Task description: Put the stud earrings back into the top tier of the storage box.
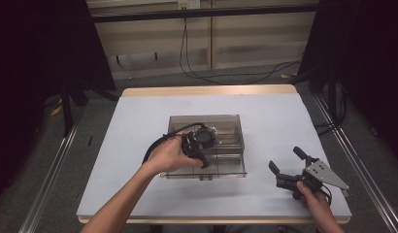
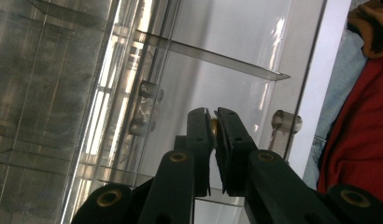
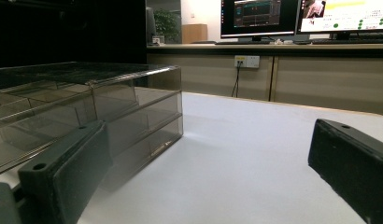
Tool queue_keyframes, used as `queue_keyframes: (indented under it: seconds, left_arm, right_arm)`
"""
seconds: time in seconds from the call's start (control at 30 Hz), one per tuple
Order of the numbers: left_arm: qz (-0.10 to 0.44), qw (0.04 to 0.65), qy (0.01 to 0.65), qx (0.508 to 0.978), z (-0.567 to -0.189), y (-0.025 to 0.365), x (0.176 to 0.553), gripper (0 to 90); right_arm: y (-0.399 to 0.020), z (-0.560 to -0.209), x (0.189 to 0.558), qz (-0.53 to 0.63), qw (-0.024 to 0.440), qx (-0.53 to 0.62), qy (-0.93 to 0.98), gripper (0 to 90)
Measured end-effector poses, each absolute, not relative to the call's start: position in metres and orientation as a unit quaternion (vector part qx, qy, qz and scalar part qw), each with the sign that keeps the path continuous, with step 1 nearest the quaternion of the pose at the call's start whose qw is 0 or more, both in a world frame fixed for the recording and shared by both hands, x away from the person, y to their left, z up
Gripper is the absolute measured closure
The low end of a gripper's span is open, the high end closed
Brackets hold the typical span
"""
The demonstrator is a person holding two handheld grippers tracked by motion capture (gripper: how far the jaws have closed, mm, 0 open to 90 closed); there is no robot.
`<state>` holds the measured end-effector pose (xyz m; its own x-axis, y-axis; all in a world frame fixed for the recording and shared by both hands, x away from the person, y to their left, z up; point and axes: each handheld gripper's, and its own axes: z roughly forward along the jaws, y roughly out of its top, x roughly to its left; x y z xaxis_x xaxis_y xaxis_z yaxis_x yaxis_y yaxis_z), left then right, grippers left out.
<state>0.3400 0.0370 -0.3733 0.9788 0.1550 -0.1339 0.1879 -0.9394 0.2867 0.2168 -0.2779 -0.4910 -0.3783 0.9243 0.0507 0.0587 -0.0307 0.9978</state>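
A smoked clear plastic organizer box (image 1: 233,127) with several compartments sits mid-table, its lid swung open toward the near side. My left gripper (image 1: 209,136) is down over the box's middle. In the left gripper view its jaws (image 2: 212,124) are shut on a small brass-coloured piece (image 2: 212,125) above a compartment floor, close to a divider (image 2: 213,56). My right gripper (image 1: 286,160) rests low on the table to the right of the box, open and holding nothing. In the right gripper view (image 3: 208,140) the box's corner (image 3: 152,107) stands just ahead on the left.
A white mat (image 1: 284,116) covers the table, with bare room right of and behind the box. Black frame posts flank the table. A person's red garment (image 2: 362,140) lies past the box edge. Monitors (image 3: 259,16) stand on a far counter.
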Motion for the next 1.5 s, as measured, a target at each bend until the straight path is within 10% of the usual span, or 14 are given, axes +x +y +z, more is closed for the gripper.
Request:
queue_keyframes:
  seconds: [1.1,1.5]
  left_arm:
    - [-0.003,0.377,0.227,0.898,-0.350,0.177,0.325,65.5]
    - [0.022,0.351,0.265,0.898,-0.367,0.230,0.326,61.6]
  right_arm:
    - [-0.278,-0.491,0.217,0.583,0.372,0.417,0.590,0.0]
    - [-0.278,-0.491,0.217,0.583,0.371,0.418,0.589,0.0]
